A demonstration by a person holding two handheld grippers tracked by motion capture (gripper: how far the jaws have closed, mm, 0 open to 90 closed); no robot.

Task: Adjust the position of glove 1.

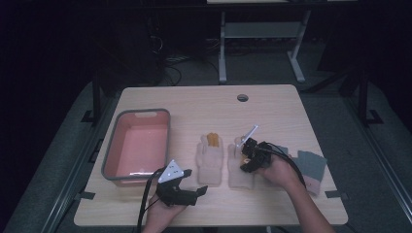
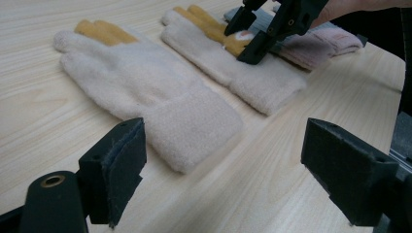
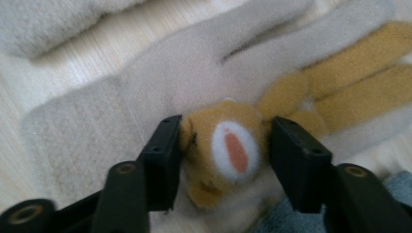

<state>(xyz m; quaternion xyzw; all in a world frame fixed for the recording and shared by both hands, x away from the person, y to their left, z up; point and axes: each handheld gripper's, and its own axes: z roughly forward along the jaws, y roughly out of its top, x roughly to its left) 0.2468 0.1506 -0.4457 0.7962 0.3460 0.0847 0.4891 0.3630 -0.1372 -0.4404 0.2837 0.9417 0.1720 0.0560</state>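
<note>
The right gripper (image 3: 221, 145) is straddling the animal-face patch (image 3: 224, 148) on the right-hand cream glove (image 1: 240, 167), jaws half-spread with one pad touching; pinching plush alone could let the glove slip. The left gripper (image 2: 223, 174) is hovering spread near the other glove's cuff (image 2: 194, 124). The high view is showing a pink bin (image 1: 138, 145) beyond.

Right gripper (image 1: 246, 156) covers the middle of the right cream glove (image 1: 240, 172) in the high view. Grey glove (image 1: 311, 167) partly hidden behind the hand. In the right gripper view, yellow fingers (image 3: 369, 82) are cut off at the edge; cannot tell if pads touch the animal patch (image 3: 224, 148).
</note>
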